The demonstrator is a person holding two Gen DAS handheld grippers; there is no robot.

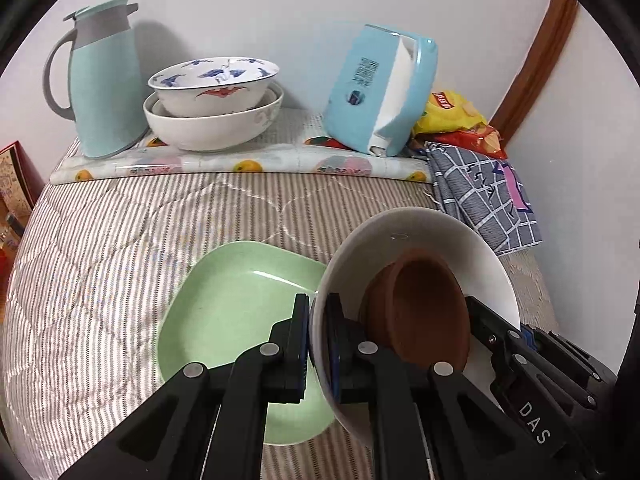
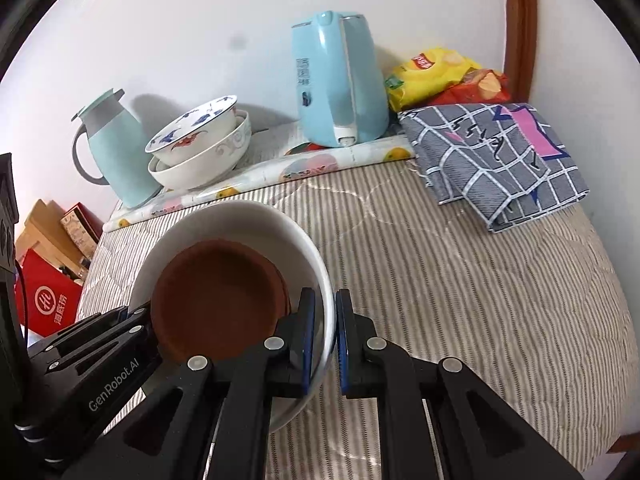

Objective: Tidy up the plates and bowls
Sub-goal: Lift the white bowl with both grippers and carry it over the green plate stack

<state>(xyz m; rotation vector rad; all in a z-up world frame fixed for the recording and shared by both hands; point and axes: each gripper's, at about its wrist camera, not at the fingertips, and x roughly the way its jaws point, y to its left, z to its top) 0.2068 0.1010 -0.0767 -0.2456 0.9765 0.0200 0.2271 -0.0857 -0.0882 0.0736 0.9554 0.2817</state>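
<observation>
The left claw and the right claw each pinch opposite rims of the round white ceramic bowl, which carries the brown clay dish, above the square pale-green plate on the near striped worktop. Keep both grips level and lower slowly, so the 2 pieces do not slide.

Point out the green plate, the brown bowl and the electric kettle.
green plate [image 1: 224, 312]: left wrist view, bare centre.
brown bowl [image 2: 216, 292]: right wrist view, inner floor.
electric kettle [image 2: 340, 80]: right wrist view, blue body side.
</observation>
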